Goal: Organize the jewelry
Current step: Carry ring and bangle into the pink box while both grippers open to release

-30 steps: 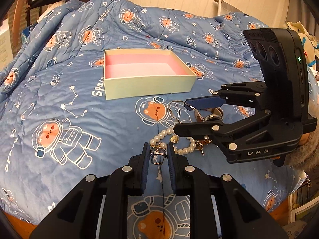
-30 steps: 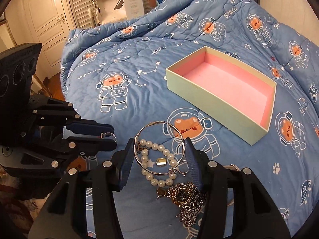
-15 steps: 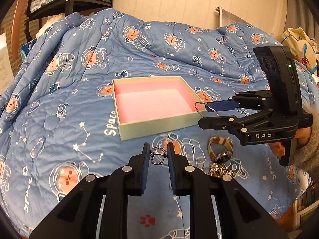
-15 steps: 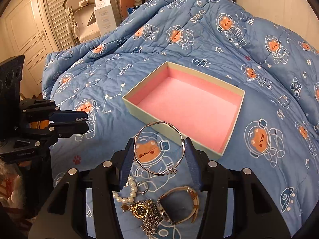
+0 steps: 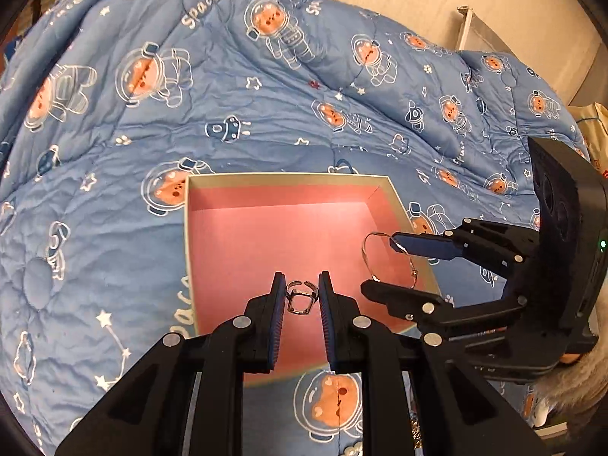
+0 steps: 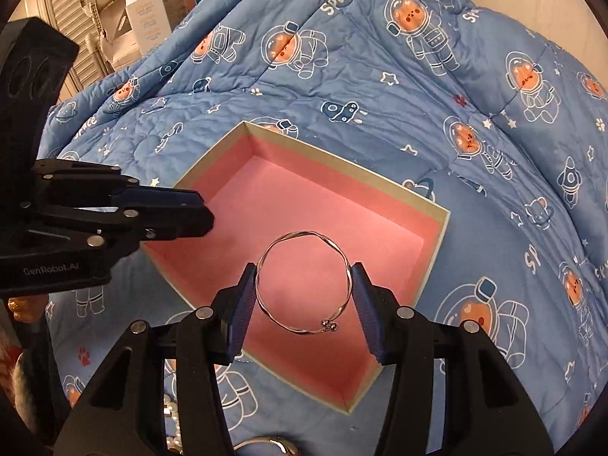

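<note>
A shallow box with a pink inside lies on the blue quilt. My left gripper is shut on a small silver ring and hangs over the box's near part. My right gripper is shut on a thin twisted silver bangle, held by its two sides above the pink floor. In the left wrist view the right gripper with its bangle stands over the box's right wall. In the right wrist view the left gripper reaches over the box's left edge.
A blue quilt with astronaut bears covers the bed all round the box. Pearl beads and a silver band lie on the quilt at the near edge of the right wrist view. A white carton stands beyond the bed.
Both grippers have lifted away from the jewelry pile and travelled to the box; the ring and the bangle came along, and each now hangs over the pink inside.
</note>
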A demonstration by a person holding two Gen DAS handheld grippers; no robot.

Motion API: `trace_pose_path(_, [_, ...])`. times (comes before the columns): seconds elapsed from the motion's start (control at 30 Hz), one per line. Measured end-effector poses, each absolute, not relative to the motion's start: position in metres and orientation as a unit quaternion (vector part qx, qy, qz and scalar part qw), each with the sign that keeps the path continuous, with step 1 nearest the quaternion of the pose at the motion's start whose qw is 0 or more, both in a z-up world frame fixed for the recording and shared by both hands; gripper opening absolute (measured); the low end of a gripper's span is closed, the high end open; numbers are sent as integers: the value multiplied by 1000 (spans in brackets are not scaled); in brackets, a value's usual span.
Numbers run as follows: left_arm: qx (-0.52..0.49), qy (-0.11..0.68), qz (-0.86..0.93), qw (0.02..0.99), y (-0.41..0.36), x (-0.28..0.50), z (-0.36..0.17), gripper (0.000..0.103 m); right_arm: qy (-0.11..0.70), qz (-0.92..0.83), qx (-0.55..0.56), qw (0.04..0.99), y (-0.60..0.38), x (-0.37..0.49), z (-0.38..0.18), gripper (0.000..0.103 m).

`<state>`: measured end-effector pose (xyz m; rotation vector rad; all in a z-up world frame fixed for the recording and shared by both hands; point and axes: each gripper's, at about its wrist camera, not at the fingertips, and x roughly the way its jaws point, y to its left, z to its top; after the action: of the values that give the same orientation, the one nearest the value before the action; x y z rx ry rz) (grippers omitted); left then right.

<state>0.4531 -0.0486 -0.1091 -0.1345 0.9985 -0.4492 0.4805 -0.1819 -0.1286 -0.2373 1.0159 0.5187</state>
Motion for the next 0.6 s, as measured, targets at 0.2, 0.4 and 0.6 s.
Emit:
trace_pose_path(0.2, [-59,508,-208,834,-64,485,-129,17,492,242,-132,826,-176,501,-144,50])
trace_pose_path(0.4, [-81,525,-195,824,-67,505,-141,17,506,241,-142,816,-169,512,-156,50])
trace_pose_path(0.6, [-59,525,-187,828,-73,506,-147,17,514,233,-145,813,-165,517,-163,50])
